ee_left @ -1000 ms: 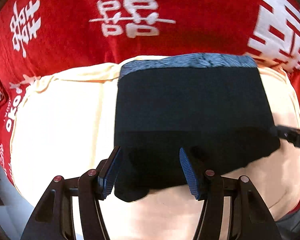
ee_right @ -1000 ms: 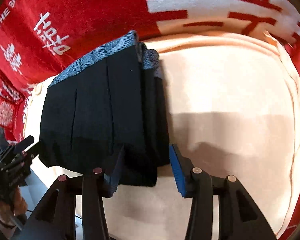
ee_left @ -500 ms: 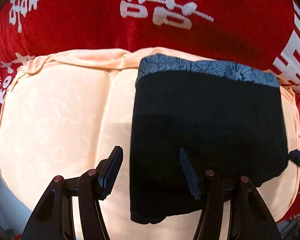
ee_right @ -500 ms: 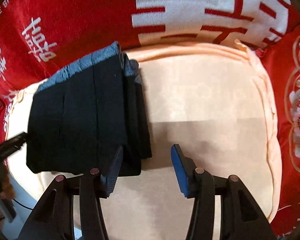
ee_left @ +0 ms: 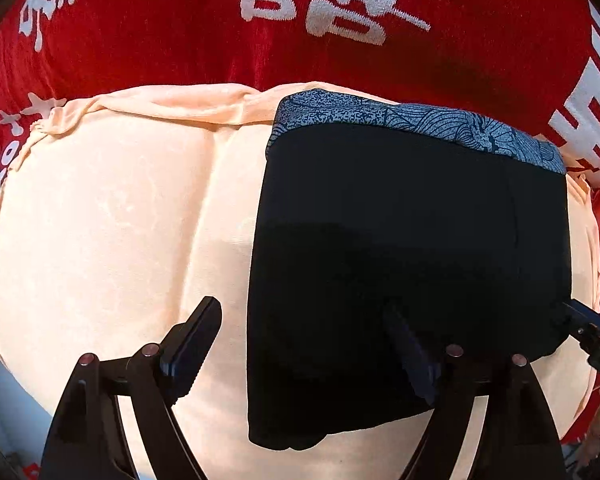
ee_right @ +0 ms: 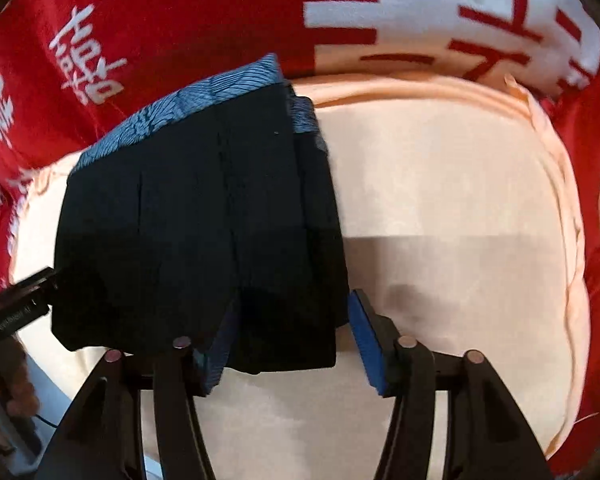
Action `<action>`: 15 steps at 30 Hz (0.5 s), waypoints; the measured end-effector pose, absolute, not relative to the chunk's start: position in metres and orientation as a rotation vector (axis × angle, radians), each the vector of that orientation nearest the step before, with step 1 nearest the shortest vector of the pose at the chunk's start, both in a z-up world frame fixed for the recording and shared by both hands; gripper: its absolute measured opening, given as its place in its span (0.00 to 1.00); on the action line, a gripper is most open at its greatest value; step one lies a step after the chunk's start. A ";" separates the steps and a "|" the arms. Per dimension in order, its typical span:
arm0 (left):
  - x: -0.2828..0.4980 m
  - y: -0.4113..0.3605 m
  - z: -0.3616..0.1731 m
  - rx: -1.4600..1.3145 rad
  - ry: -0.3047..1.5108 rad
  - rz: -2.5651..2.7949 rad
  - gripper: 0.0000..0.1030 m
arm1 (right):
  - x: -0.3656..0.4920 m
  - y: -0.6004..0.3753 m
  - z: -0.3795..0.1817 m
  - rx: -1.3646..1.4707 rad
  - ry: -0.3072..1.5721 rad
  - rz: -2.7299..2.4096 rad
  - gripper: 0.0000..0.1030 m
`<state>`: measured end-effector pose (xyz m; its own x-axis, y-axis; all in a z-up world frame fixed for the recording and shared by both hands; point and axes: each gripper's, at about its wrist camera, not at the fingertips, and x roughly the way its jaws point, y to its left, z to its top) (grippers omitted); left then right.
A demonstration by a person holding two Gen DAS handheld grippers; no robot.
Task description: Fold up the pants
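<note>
Lying folded on the peach cushion, the black pants keep their patterned waistband at its far edge. Left gripper and right gripper stand spread at the pants' near corners, pinching nothing.

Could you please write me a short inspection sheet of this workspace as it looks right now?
Surface: peach cushion lying on a red blanket with white characters.
Job's things: black pants, folded into a compact rectangle, patterned blue-grey waistband at the far edge.
Clutter: nothing seen.
Grippers: left gripper open, over the pants' near left edge; right gripper open, straddling the near right corner.
Cables: thin dark cable at lower left of the right view.
Surroundings: nothing seen.
</note>
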<state>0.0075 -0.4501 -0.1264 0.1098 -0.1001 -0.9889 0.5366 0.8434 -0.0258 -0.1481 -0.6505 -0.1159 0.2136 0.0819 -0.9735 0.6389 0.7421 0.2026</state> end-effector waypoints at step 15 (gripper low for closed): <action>0.009 -0.441 -0.129 0.333 1.438 -0.457 0.98 | -0.166 -0.662 -0.103 0.650 1.328 -0.368 0.62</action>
